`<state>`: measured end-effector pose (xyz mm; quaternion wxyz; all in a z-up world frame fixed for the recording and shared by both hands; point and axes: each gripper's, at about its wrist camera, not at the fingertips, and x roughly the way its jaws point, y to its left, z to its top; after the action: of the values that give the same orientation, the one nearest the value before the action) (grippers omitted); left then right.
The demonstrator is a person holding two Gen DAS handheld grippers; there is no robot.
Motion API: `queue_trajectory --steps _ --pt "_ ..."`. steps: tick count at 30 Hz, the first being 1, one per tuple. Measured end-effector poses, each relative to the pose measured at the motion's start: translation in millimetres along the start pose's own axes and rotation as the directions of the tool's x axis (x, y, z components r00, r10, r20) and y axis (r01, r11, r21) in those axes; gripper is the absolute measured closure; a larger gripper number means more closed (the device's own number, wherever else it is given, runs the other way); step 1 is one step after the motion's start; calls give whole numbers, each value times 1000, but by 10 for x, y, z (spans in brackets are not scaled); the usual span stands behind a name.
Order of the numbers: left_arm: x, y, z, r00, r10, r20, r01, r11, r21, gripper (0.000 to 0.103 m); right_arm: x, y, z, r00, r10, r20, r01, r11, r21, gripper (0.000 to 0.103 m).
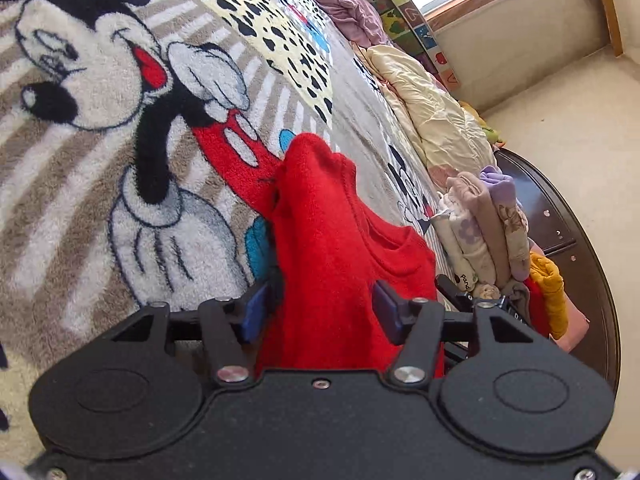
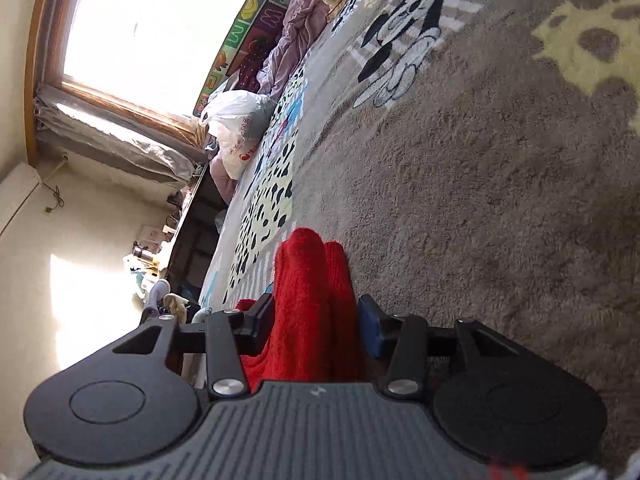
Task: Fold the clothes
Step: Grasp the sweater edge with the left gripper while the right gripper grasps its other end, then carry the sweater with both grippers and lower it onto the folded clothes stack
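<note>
A fuzzy red garment [image 1: 332, 240] lies bunched on the cartoon-mouse blanket [image 1: 100, 160] and runs back between the fingers of my left gripper [image 1: 320, 312]. The left jaws stand apart: a dark gap shows beside the left blue pad [image 1: 254, 314], and the right pad [image 1: 386, 312] lies over the cloth, so the gripper is open. In the right wrist view a folded ridge of the same red garment [image 2: 312, 300] fills the space between the fingers of my right gripper [image 2: 316, 320], which is shut on it, just above the grey-brown plush blanket [image 2: 480, 200].
A stack of folded clothes [image 1: 488, 232] and yellow and red items [image 1: 548, 288] sit at the bed's right edge by a dark wooden frame [image 1: 560, 220]. A cream quilt [image 1: 432, 112] and a lilac one [image 1: 340, 0] lie farther back. A white plastic bag [image 2: 236, 124] sits below a window [image 2: 152, 20].
</note>
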<state>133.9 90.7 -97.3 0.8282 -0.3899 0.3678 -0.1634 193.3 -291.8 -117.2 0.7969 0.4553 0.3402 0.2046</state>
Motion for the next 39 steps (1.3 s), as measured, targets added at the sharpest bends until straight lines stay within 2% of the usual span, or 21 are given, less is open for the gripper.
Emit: queue_trajectory --steps 1,3,4,6,7,10,14,15,17,20,21,22,23,24,27,30,34,39 --pt "3 2 1 1000 -4 2 4 1000 -5 45 38 51 30 1000 -12 0 12 999 -34 55" --pt "32 12 -4 1000 -3 7 3 1000 2 45 160 44 132 1000 -6 7 6 1000 -13 56" --pt "46 17 -11 1000 -1 10 1 1000 11 49 211 -42 175 1000 8 8 -9 999 53 58" --pt "72 27 -26 1000 10 10 -10 999 44 57 330 -217 255 1000 10 -4 -9 985 173 77" --pt "81 37 -27 1000 13 8 -13 998 54 58 380 -191 250 1000 -8 -11 9 993 121 87" --pt "87 83 0 1000 0 -2 0 999 39 59 497 -103 231 998 -54 -16 53 998 -33 87" --pt "70 108 -6 1000 -19 -3 19 999 41 59 424 -137 248 1000 -15 6 16 999 -52 86" --pt "64 114 -5 1000 -25 -5 25 999 41 59 366 -119 231 1000 -20 23 22 998 -64 84" --pt "56 124 2 999 -36 -9 37 999 37 59 235 -57 189 998 -21 58 26 996 -82 71" --pt "56 117 0 999 -38 -11 38 999 33 59 30 -18 117 993 6 121 5 995 -95 70" --pt "64 94 -17 999 -37 -9 37 999 32 59 56 -45 108 994 -15 106 26 995 -96 70" --pt "72 72 -34 999 -36 -7 36 999 31 59 82 -72 100 995 -37 91 46 994 -97 70" --pt "78 57 -44 999 -36 -6 36 999 30 59 108 -99 91 995 -59 76 66 993 -99 82" --pt "80 54 -42 999 -38 -7 38 999 28 58 142 -97 98 994 -82 68 89 990 -111 88" --pt "88 40 -41 999 -44 -8 44 999 23 57 203 -89 139 990 -131 44 135 984 -119 90" --pt "99 1 -41 998 -62 -12 62 998 28 49 44 -152 100 994 -85 65 88 995 -38 81" --pt "122 -51 -45 998 -61 -16 62 997 42 45 -191 -216 -112 998 16 61 -18 999 43 59" --pt "187 -110 -54 999 -43 -17 44 997 67 45 -196 -36 -394 1000 -8 -30 6 998 -64 51"
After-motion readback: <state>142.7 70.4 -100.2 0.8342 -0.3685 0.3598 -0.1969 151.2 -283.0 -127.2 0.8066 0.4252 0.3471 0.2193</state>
